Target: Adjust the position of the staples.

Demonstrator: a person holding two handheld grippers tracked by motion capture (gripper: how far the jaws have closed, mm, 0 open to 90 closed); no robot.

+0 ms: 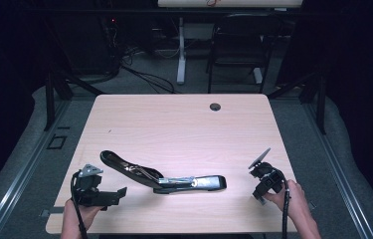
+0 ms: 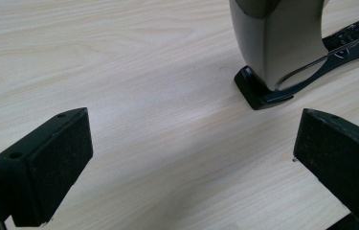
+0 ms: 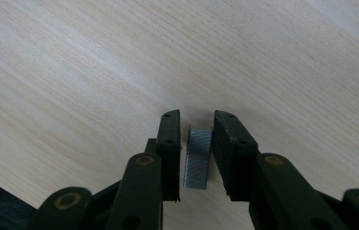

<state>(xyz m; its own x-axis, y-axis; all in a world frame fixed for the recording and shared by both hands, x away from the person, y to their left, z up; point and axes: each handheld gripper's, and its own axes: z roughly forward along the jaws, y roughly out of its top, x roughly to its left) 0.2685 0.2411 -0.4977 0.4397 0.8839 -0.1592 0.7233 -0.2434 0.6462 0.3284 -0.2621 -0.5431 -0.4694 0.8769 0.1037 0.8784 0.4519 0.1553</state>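
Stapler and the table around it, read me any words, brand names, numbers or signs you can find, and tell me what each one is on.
None can be read.
Stapler: no lettering legible on its open arm or base.
Staple strip between the right hand-held gripper jaws: fine ridges, no print.
Table: bare wood grain.

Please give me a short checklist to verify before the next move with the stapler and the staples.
1. Stapler lies opened on the table: ok.
2. Left gripper jaws wide apart: ok.
3. Left gripper near the stapler's end, not touching it: ok.
4. Staple strip sits between the right gripper jaws: ok.
5. Strip firmly clamped: cannot tell.
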